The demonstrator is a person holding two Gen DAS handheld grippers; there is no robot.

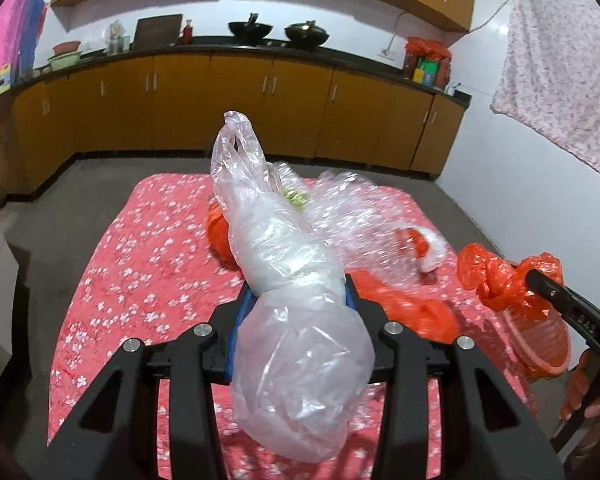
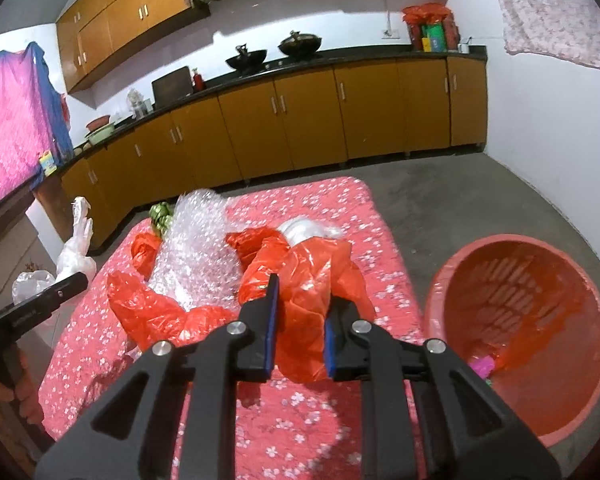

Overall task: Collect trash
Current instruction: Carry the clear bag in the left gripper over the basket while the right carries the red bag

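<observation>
My left gripper [image 1: 300, 292] is shut on a clear plastic bag [image 1: 284, 264] and holds it above the table; the bag also shows at the left of the right wrist view [image 2: 76, 248]. My right gripper [image 2: 300, 312] is shut on an orange plastic bag [image 2: 312, 280]; in the left wrist view that bag [image 1: 500, 280] hangs from its finger at the right. On the table lie bubble wrap [image 2: 200, 248], more orange bags [image 2: 148, 308] and a white bag [image 2: 308, 228]. A red basket [image 2: 520, 320] stands on the floor to the right, with some trash inside.
The table has a pink flowered cloth [image 2: 300, 420]. Yellow kitchen cabinets [image 2: 300, 120] run along the back wall under a dark counter with woks [image 2: 300, 42]. A grey floor [image 2: 460, 200] lies between table and cabinets. A green crumpled item [image 2: 160, 216] sits at the table's far edge.
</observation>
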